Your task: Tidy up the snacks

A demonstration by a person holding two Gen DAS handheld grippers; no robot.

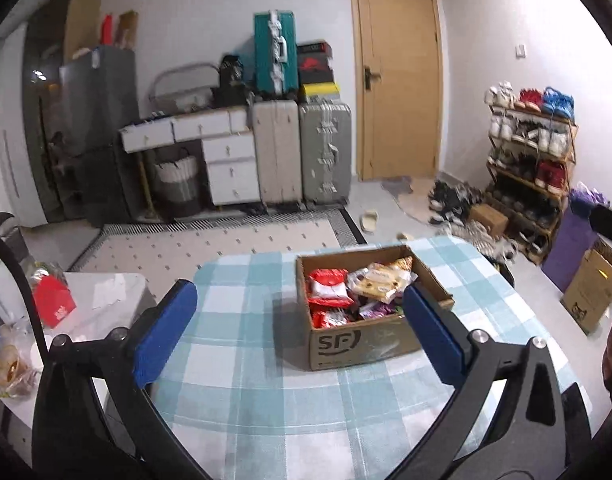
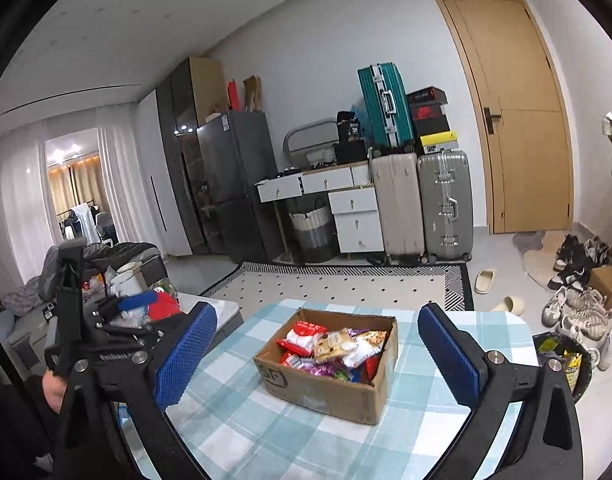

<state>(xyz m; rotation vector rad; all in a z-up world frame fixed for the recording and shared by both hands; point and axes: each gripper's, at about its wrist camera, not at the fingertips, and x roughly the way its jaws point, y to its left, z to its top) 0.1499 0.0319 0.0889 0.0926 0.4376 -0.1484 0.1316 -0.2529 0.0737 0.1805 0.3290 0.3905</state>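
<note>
Cardboard is the material of the open snack box (image 1: 356, 336), printed "SF" on its near face, standing on the blue-and-white checked tablecloth (image 1: 242, 380) with loose wrapped snacks (image 1: 362, 288) piled to about rim height. The left gripper (image 1: 300, 328) holds its jaws spread fully wide with nothing between the blue pads (image 1: 164, 332); the right gripper (image 2: 318, 360) is likewise fully spread and empty. Risk, as a judgement: the box appears light and sits toward the far part of the table, with floor and a slipper (image 2: 486, 280) beyond, so a push on one wall instead of a squeeze on both could slide or skew it toward that edge. Thin, glossy wrappers such as the red packet (image 1: 328, 286) and the cream biscuit packet (image 2: 334, 346) may slip from the pads or drag neighbours out over the rim if pinched at a corner. In the left wrist view the box lies at 1 o'clock, ahead of the fingertips, its near right corner overlapped in view by the right-hand pad; whether it touches cannot be told. In the right wrist view the box lies at 12 o'clock, centred between the pads and clear of both.
</note>
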